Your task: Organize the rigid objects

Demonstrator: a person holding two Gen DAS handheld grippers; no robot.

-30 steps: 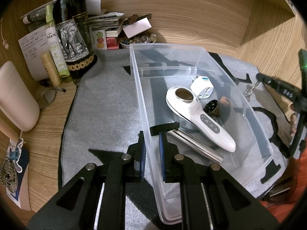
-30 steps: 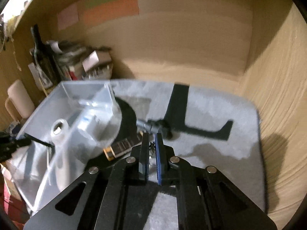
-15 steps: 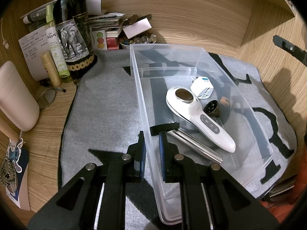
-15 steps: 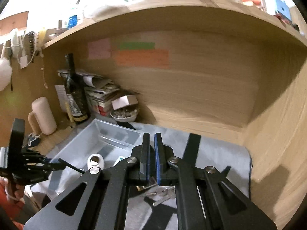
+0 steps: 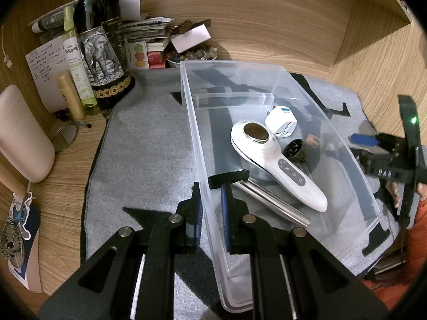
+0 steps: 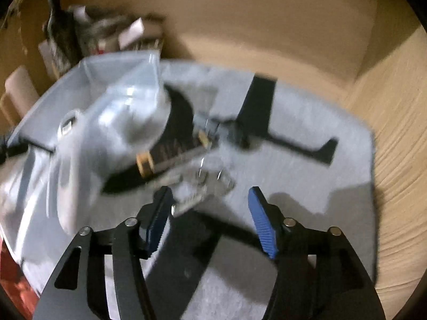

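Note:
My left gripper (image 5: 210, 208) is shut on the left wall of a clear plastic bin (image 5: 194, 133). In the bin lie a white handheld device (image 5: 277, 165), a white plug adapter (image 5: 281, 121), a small dark cup (image 5: 295, 150) and a metal bar (image 5: 269, 200). My right gripper (image 6: 210, 213) is open and empty above the grey mat (image 6: 307, 165). Just ahead of it lie a bunch of keys (image 6: 205, 184) and a dark bar with tan ends (image 6: 170, 152), beside the bin (image 6: 106, 101). The right wrist view is blurred. The right gripper also shows in the left wrist view (image 5: 365, 140).
A wine bottle (image 5: 102, 42), spray bottle (image 5: 77, 61), stacked papers and a bowl of small items (image 5: 192, 53) crowd the back left. A pale container (image 5: 21, 136) stands at the left. Wooden walls close in the back and right.
My right gripper has swung back down over the mat and opened; it was shut and raised half a second ago. My left gripper and the bin have not moved.

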